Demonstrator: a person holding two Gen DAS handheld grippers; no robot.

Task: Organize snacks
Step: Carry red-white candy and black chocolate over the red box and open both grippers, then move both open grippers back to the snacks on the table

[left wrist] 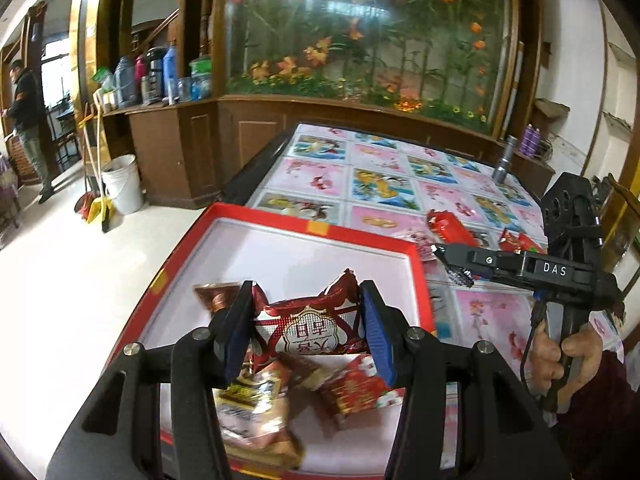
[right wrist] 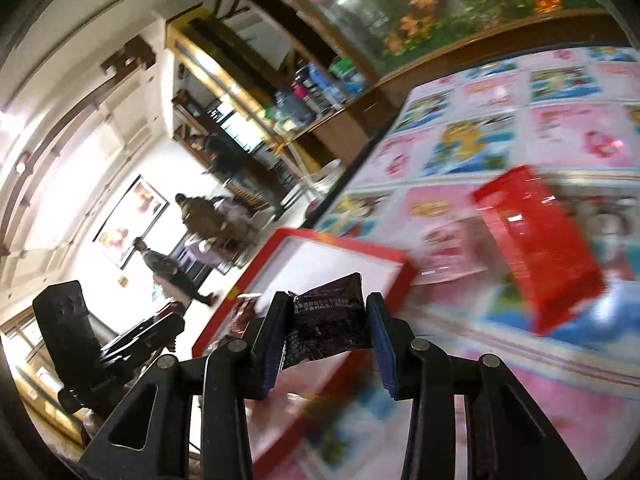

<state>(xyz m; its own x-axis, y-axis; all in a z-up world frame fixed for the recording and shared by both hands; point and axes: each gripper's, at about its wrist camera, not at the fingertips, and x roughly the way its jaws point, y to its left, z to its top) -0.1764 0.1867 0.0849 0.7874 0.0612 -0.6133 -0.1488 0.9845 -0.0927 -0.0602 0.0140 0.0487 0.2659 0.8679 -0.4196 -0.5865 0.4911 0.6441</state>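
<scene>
Left gripper (left wrist: 307, 322) is clamped on a red-and-white foil snack packet (left wrist: 310, 326): crimped ends sticking up, white scalloped label with dark characters, blue pads pressing on both sides. It's held over the red-rimmed tray (left wrist: 280, 224), white inside, sitting at the table's near corner.

Already in the tray below that packet: a gold/yellow wrapper (left wrist: 256, 404), a red packet with white print (left wrist: 360, 390), and a copper-brown foil piece (left wrist: 214, 296) at the left, partly behind the finger. Lower ones are motion-blurred, can't read the labels.

Right gripper (right wrist: 327, 330) is pinched on a dark purple, almost black, packet (right wrist: 326, 324) with small white text and crimped top edge. In the right wrist view it sits in front of the tray's (right wrist: 340, 240) near edge; can't tell if it's over the inside yet.

Loose snacks on the cartoon-print tablecloth (left wrist: 380, 184): a red glossy packet (left wrist: 448, 226) and another red wrapper (left wrist: 518, 242) beyond the right gripper's fingers (left wrist: 456, 266). The right wrist view shows a red box-like pack (right wrist: 540, 248), heavily blurred.
</scene>
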